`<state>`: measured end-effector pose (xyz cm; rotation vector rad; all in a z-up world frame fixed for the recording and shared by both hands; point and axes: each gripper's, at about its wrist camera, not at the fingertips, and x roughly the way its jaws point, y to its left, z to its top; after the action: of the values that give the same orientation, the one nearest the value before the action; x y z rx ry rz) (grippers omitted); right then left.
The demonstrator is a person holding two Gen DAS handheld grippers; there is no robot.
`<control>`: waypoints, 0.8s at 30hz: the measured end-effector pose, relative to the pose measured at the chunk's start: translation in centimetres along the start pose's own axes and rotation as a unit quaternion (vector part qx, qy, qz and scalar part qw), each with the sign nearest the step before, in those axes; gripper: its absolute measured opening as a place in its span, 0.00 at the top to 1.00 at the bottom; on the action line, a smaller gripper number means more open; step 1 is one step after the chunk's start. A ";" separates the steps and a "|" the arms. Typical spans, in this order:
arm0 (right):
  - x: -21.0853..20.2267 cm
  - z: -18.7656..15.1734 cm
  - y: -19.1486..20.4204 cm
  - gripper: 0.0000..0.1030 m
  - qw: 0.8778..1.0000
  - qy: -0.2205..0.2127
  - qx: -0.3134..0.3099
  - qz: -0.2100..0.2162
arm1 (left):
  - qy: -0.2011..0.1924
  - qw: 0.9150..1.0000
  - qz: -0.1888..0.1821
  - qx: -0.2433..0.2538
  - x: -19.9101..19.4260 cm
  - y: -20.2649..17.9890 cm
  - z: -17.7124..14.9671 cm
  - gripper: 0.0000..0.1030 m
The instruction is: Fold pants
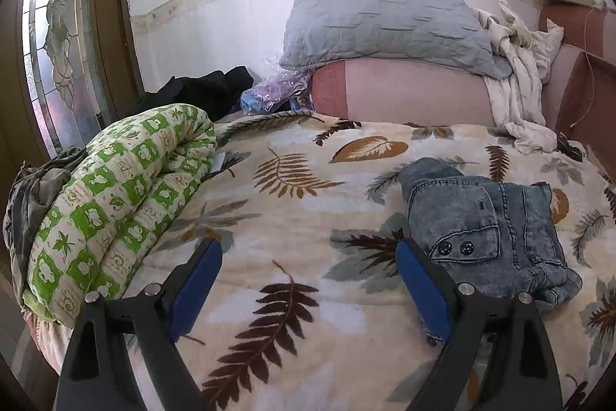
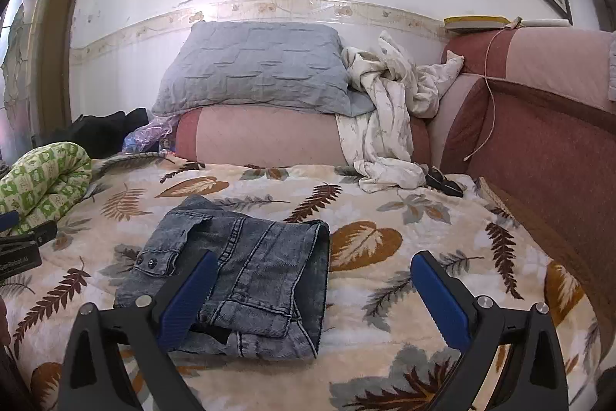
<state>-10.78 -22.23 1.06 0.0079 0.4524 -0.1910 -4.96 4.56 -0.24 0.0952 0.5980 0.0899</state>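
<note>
Lay folded into a compact bundle on the leaf-print blanket (image 2: 385,195): the grey denim pants (image 2: 246,280), pocket flap with two dark snaps turned toward the near left corner, open hem end toward the right. No pad touching the cloth as far as visible.

Left gripper (image 1: 308,249): spread wide, nothing between the blue pads (image 1: 194,291), only blanket showing in the gap. Sat just left of the pants (image 1: 489,230), its right finger close beside the pocket edge; contact there impossible to tell.

Right gripper (image 2: 313,264): likewise spread wide and empty-handed. Left finger hung in front of the near left part of the pants, right finger well to the right of them over bare blanket; the right half of the bundle showed in the gap between the two fingers, ungripped.

Left of the pants, at the blanket's edge: a rolled green-and-white quilt (image 1: 123,187), with a grey garment (image 1: 34,195) bunched against its far side. Beyond the pants, against the wall: a pink bolster (image 2: 269,137) carrying a grey-blue pillow (image 2: 254,68), and a crumpled cream sheet (image 2: 389,110) spilling down to the right of the pillow. Farther left of the bolster: a black garment (image 1: 208,87) and some crinkled clear plastic (image 1: 277,87). Right of the pants: a padded red-and-pink headboard (image 2: 539,149).
</note>
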 end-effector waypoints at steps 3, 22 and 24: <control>0.1 0.0 -0.3 0.01 1.000 0.004 0.004 -0.001 | 0.007 1.000 -0.002 0.000 0.3 0.1 -0.1 0.11; 1.0 -0.4 -0.2 0.01 1.000 0.029 0.001 0.003 | 0.034 0.999 -0.002 -0.002 1.3 0.2 -0.4 0.11; 1.2 -0.4 0.0 0.01 0.999 0.033 -0.003 0.006 | 0.037 0.999 -0.003 0.000 1.4 0.1 -0.5 0.11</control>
<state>-9.96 -22.45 0.16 0.0117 0.5182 -0.1785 -4.06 4.85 -1.45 0.0893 0.6723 0.0871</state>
